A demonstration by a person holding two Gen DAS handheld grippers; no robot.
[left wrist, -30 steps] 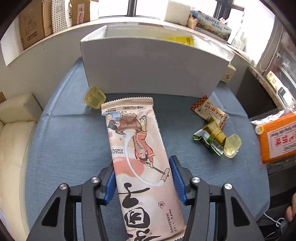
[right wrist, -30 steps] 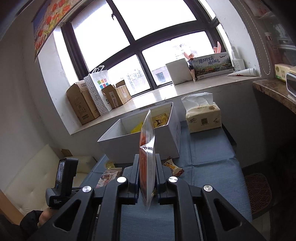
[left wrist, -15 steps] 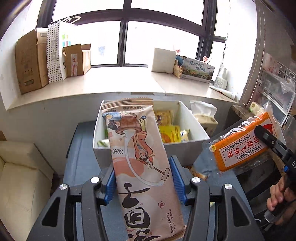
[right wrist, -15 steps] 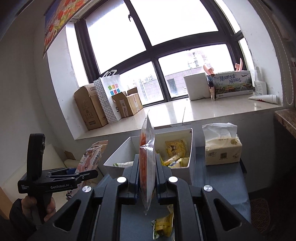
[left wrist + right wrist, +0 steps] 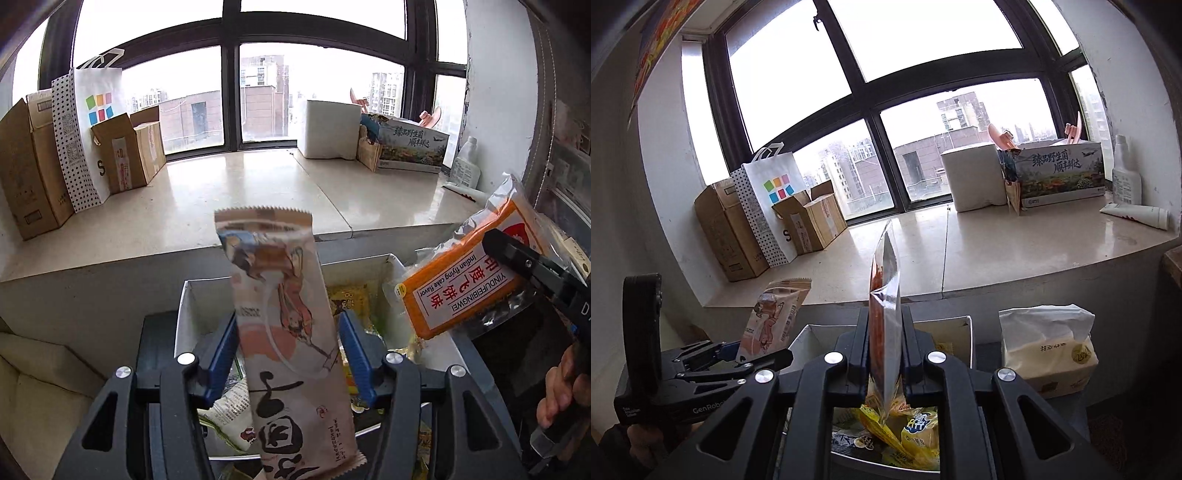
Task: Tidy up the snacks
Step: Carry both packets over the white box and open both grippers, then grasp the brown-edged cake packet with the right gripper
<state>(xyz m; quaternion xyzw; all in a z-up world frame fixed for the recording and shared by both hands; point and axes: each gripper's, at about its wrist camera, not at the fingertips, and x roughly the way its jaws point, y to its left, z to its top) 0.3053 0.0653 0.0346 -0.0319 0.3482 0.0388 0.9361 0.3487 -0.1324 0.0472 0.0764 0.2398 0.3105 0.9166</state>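
The long pink snack packet (image 5: 291, 343) stands between my left gripper's (image 5: 288, 354) blue pads, jaws opening, gaps on both sides, above the white box (image 5: 183, 314) of snacks. My right gripper (image 5: 882, 354) is clenched on the orange cake packet (image 5: 461, 284), held edge-up over the same box, 1 tissue pack (image 5: 1049, 354) beside it

Cardboard boxes (image 5: 35, 162), dotted paper bag (image 5: 764, 206), tissue pack (image 5: 1047, 350), windowsill (image 5: 236, 195)
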